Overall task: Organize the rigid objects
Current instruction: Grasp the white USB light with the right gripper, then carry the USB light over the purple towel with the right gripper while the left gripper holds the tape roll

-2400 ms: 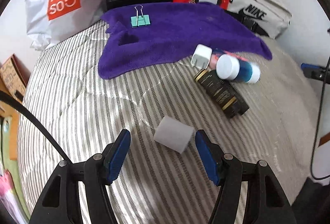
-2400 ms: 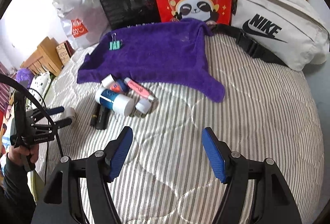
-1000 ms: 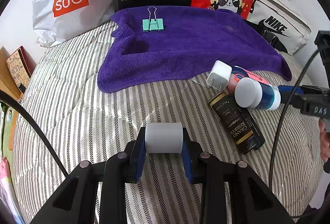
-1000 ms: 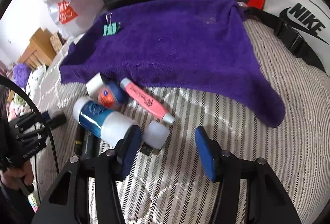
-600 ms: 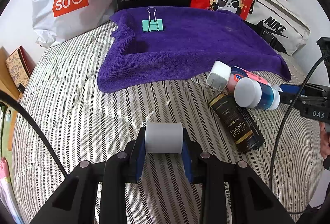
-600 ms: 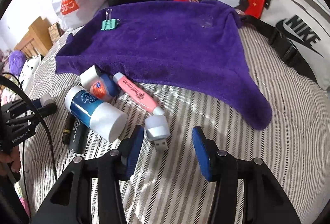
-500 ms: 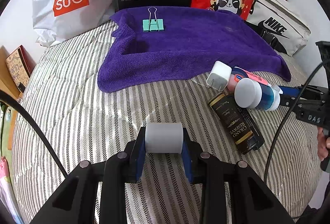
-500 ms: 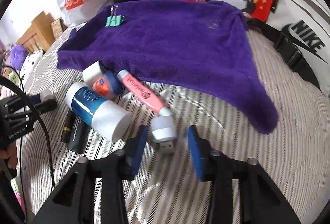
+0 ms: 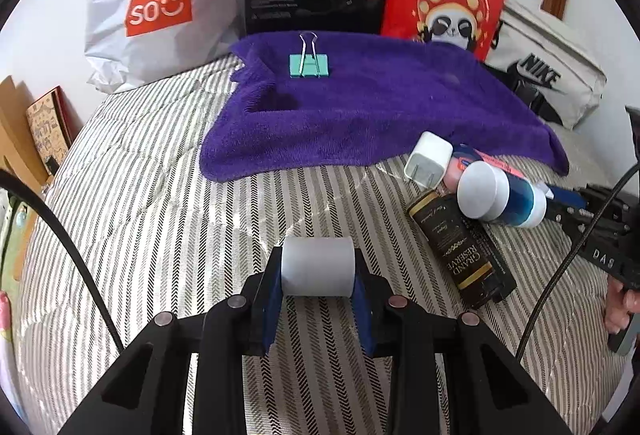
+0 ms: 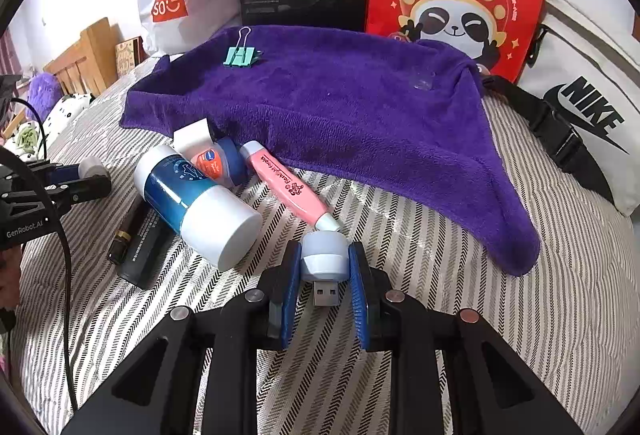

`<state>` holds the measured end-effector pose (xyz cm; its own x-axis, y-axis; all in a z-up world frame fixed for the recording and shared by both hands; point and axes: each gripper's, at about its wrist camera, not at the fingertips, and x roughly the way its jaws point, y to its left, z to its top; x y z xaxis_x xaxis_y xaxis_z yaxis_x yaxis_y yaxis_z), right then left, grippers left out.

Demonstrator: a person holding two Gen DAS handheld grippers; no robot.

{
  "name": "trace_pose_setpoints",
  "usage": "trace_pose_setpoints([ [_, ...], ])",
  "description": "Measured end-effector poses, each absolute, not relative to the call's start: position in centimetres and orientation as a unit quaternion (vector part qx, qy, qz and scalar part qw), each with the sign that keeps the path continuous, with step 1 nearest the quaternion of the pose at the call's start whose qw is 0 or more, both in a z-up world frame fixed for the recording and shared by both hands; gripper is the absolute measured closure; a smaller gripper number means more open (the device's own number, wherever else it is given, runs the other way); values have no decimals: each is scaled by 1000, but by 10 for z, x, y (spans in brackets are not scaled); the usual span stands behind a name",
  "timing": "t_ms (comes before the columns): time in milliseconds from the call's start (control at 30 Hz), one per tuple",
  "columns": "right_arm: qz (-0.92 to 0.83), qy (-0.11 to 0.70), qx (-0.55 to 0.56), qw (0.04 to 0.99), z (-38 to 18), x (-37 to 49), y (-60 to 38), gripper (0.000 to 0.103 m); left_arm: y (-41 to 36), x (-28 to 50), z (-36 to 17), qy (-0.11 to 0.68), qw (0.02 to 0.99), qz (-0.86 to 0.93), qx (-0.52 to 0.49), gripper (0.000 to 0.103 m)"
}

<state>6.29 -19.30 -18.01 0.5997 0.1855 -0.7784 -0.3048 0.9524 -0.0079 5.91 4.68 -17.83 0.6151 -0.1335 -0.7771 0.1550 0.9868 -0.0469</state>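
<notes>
Gripping: left gripper [image 9: 318,275] clamps white cylinder [image 9: 318,266]; right gripper [image 10: 325,271] clamps pale USB adapter [image 10: 324,261], beside pink highlighter [image 10: 286,183] near purple towel [image 10: 340,107].

Right gripper [image 10: 324,271] moved from open stance over bare striped bedcover [image 10: 460,275] to item pile, fingers closed onto pale blue USB adapter [image 10: 323,255]. Left gripper [image 9: 318,277], earlier open around white cylinder [image 9: 318,267], now clamps it, lifted closer to camera.
</notes>
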Motion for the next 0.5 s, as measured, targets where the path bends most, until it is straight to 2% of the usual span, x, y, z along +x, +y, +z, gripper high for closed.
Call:
trace_pose_setpoints([
  [500, 143, 428, -60, 890, -180, 66, -195, 79, 41, 59, -180, 430, 900, -71, 31, 73],
])
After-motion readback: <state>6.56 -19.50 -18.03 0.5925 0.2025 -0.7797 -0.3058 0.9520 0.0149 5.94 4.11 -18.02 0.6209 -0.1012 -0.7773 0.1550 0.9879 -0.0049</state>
